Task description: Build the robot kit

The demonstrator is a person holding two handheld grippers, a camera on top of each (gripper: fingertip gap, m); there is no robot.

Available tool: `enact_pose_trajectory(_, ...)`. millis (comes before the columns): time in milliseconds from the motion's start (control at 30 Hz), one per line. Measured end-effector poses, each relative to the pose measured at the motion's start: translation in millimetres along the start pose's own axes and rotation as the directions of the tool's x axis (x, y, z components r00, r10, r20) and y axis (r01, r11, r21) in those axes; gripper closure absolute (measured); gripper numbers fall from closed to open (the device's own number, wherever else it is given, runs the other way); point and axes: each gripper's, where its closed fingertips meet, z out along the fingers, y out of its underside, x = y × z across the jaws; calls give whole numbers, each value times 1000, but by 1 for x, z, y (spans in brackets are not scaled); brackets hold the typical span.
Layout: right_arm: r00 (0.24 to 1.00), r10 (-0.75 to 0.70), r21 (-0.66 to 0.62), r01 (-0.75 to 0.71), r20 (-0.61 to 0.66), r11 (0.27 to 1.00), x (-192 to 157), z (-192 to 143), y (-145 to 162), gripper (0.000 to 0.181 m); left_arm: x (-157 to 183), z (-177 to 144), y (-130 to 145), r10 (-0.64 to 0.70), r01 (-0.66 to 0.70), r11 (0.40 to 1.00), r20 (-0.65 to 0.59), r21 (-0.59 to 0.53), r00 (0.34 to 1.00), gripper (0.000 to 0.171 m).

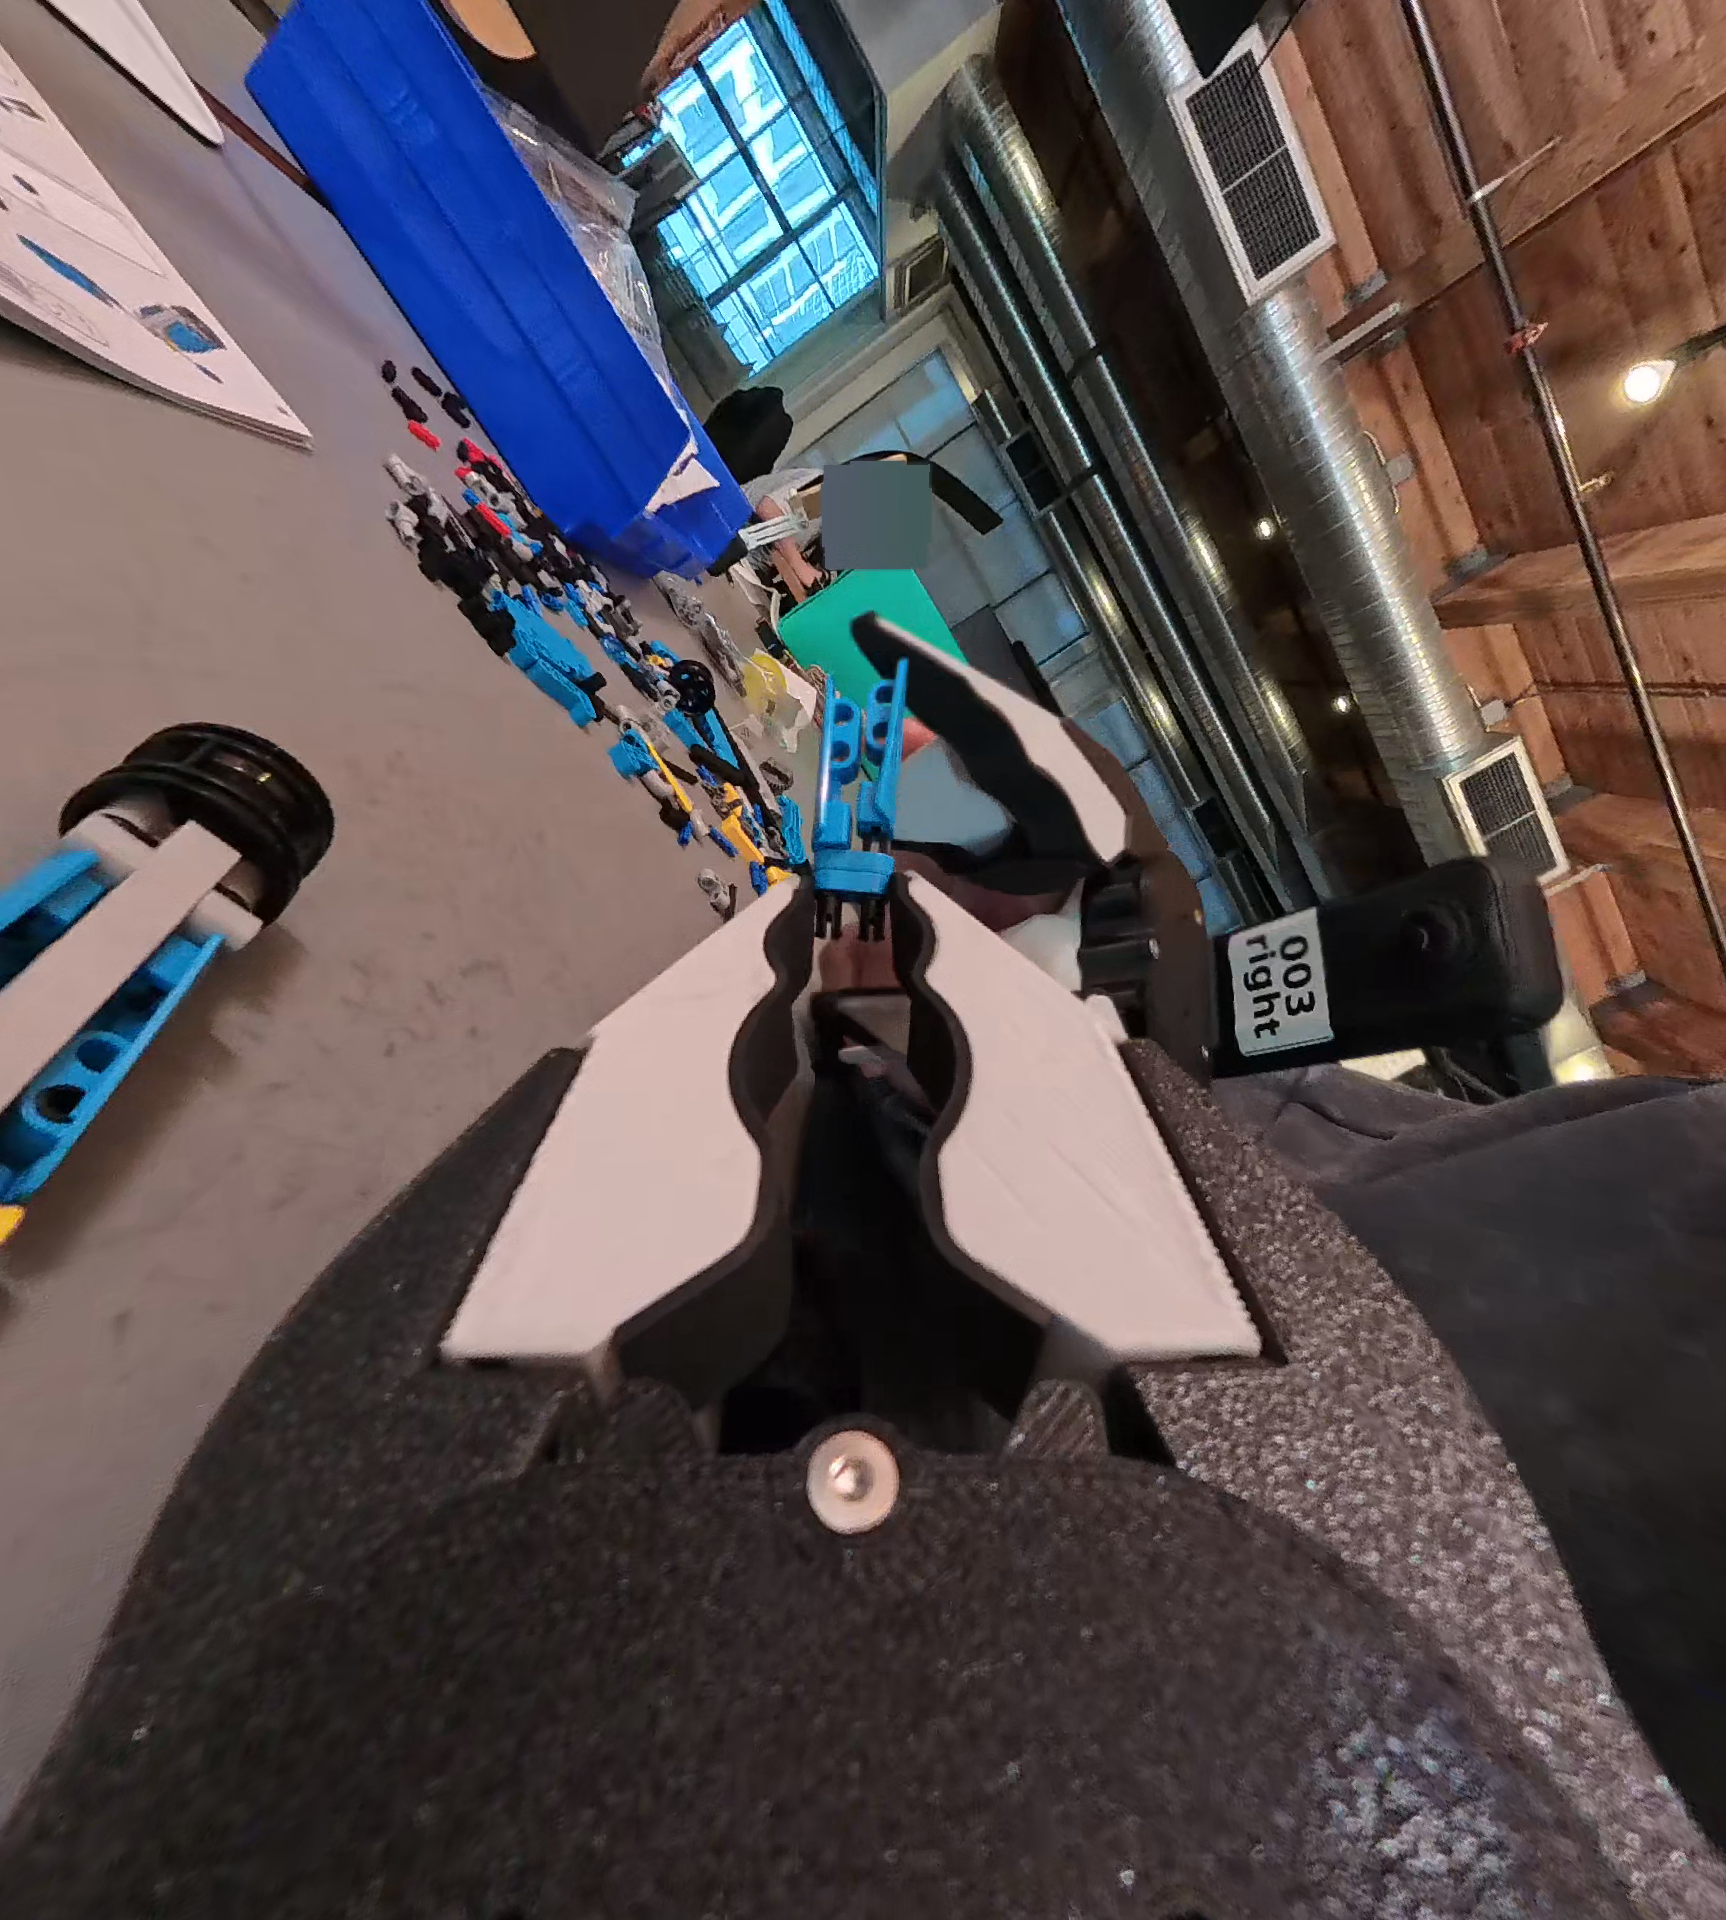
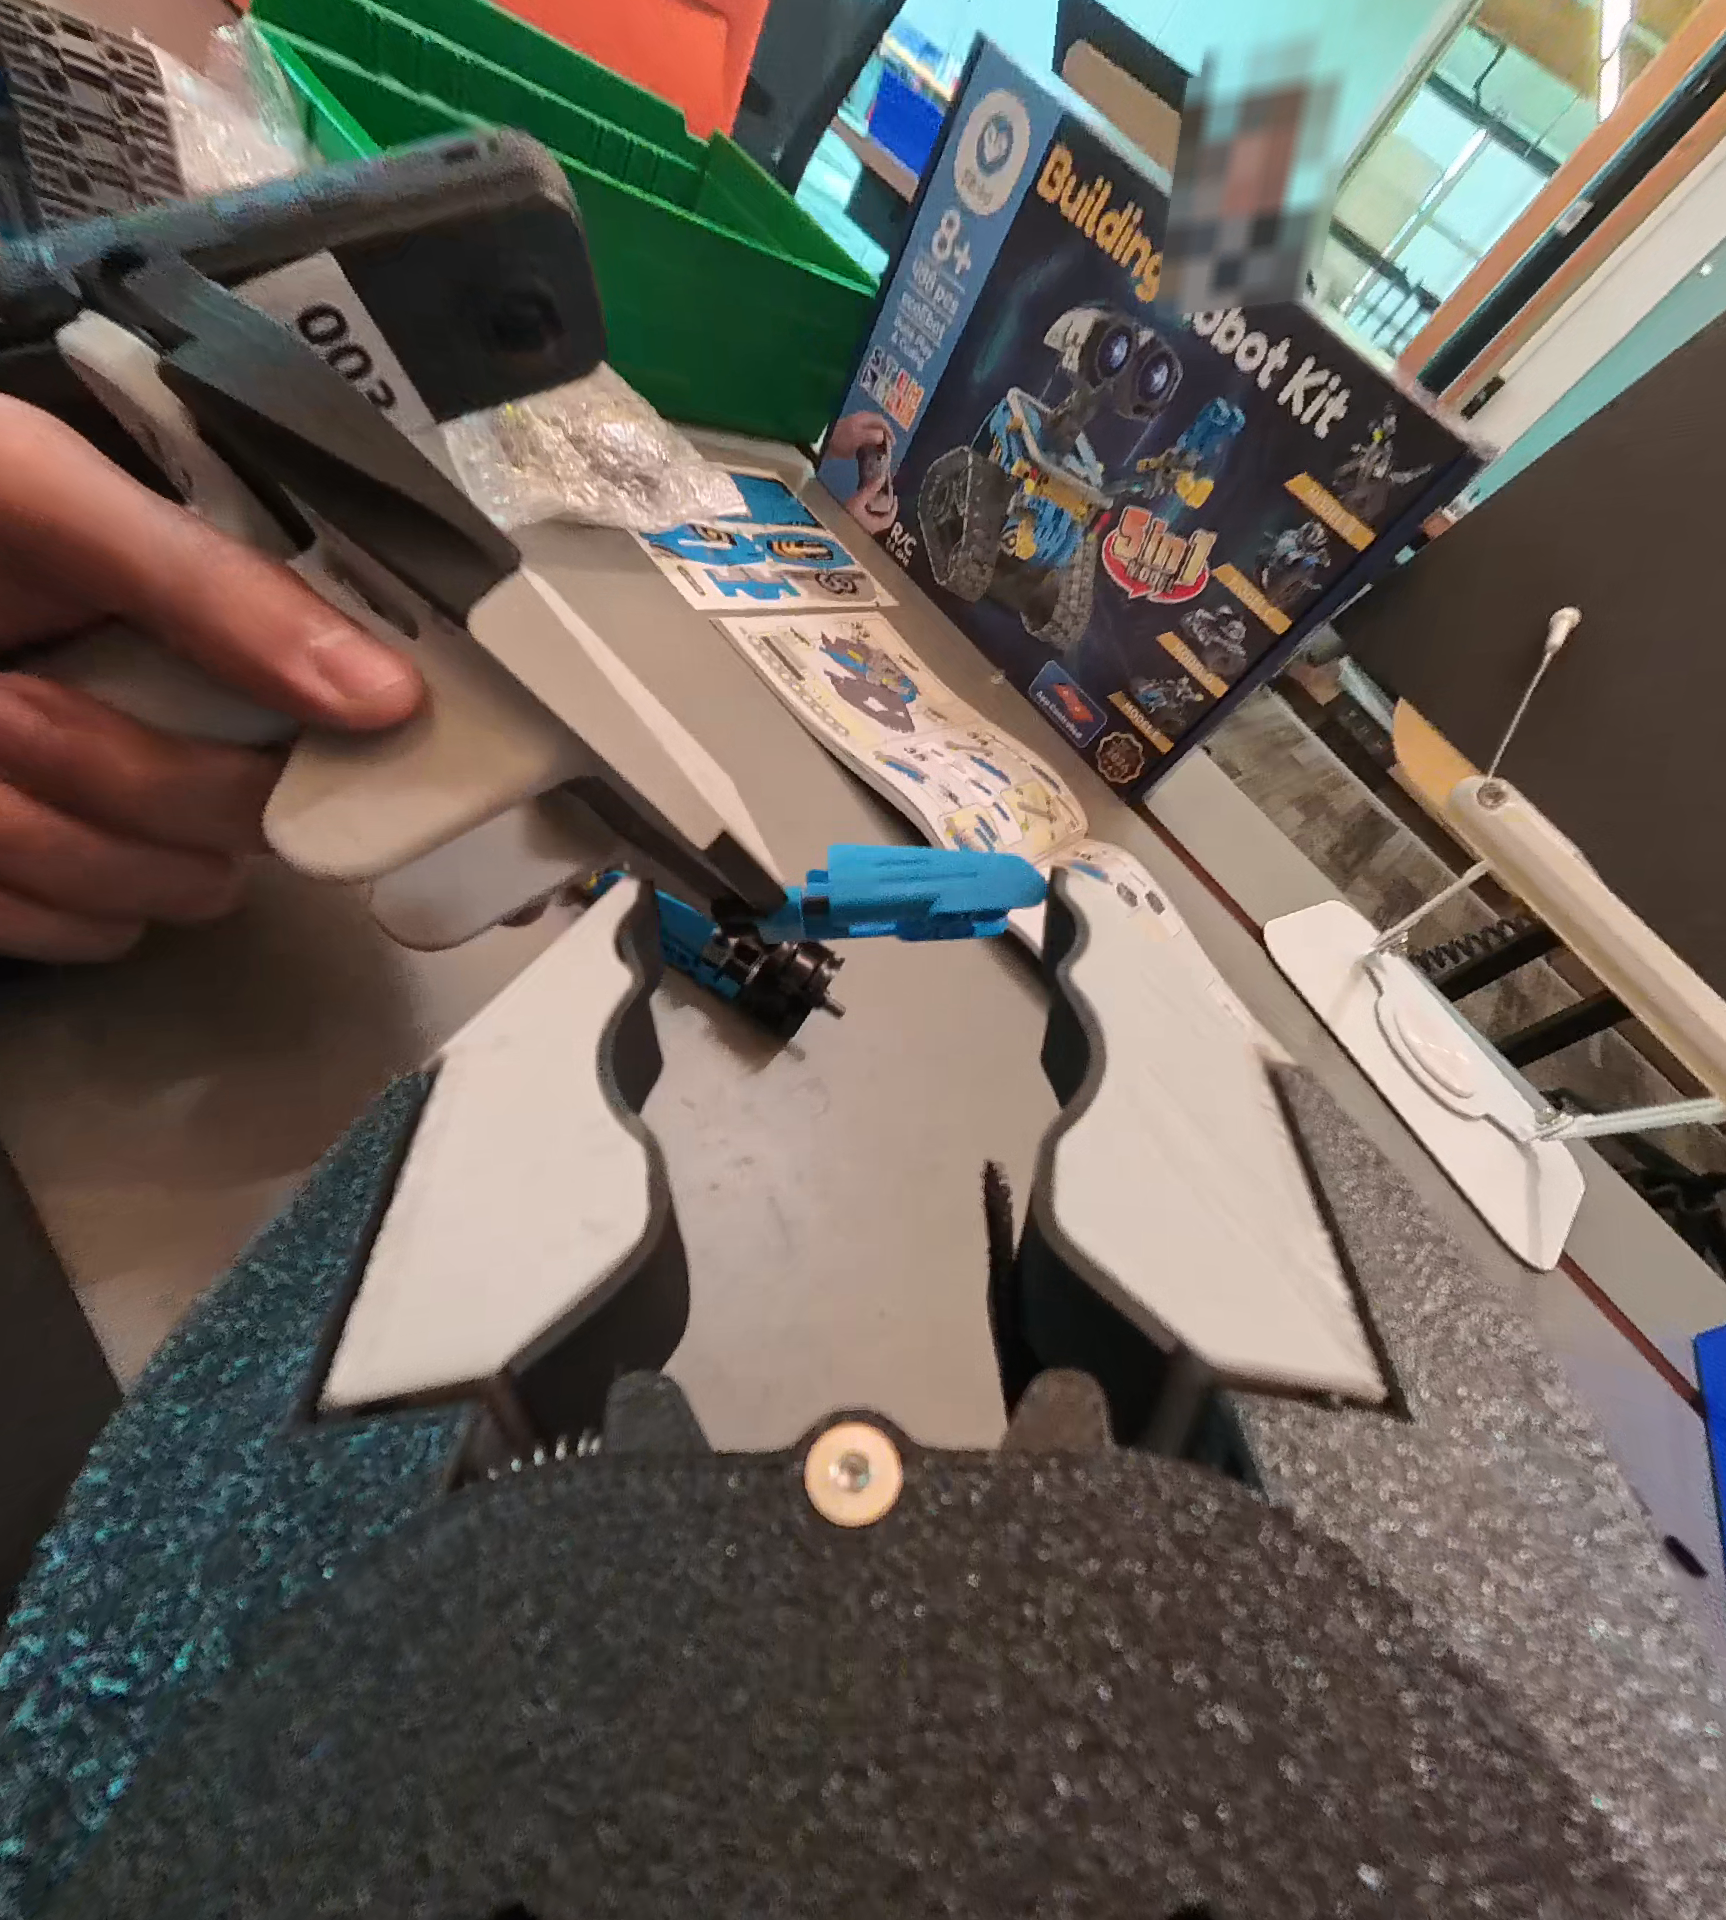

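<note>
Lettering marks a kit box [image 2: 1098, 468], a booklet [image 2: 942, 748] — and a white tag [image 1: 1277, 987] (unquoted).

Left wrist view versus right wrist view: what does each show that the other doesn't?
Only the left wrist view shows the loose pile of small parts, the blue bin and a wheeled blue beam assembly. Only the right wrist view shows the kit box, green bin and a hand. Both show the blue piece pinched by the left gripper, and the open right gripper.

the table [image 1: 163, 582] looks matt grey. the blue bin [image 1: 485, 249] is smooth plastic. far ducts [image 1: 1285, 343] are shiny ribbed metal.
</note>
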Motion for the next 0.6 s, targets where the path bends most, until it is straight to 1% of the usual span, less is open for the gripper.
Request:
enact_pose_trajectory(33,1000,-1,-6,1,2,1000,0,0,2,108,0,0,1,2,-2,1000,0,-6,1000,158)
enact_pose_trajectory(133,1000,-7,14,7,-5,1000,3,-4,0,117,1,2,4,9,-9,1000,2,-24,1000,158)
enact_pose_trajectory(233,1000,-13,7,13,12,1000,2,-4,3,117,-1,2,7,2,-2,999,9,-38,1000,158)
enact_pose_trajectory(333,998,-54,16,55,-7,998,3,-6,2,113,-1,3,9,8,-7,999,13,-50,1000,158)
enact_pose_trajectory(367,997,-70,21,70,-8,997,3,-6,2,112,-2,4,9,6,-6,999,14,-54,1000,158)
enact_pose_trajectory(400,997,-80,21,79,5,997,0,-7,3,116,-3,4,10,5,-4,998,20,-59,1000,158)
enact_pose_trajectory(467,998,-55,10,55,28,998,0,-5,5,114,-4,4,10,3,-1,998,23,-57,1000,158)
enact_pose_trajectory(533,998,-5,5,5,67,1000,0,-5,6,117,-4,4,11,0,2,998,24,-61,1000,158)
enact_pose_trajectory(600,996,4,1,-4,86,1000,0,-4,8,117,-6,5,11,-8,9,998,28,-66,1000,158)
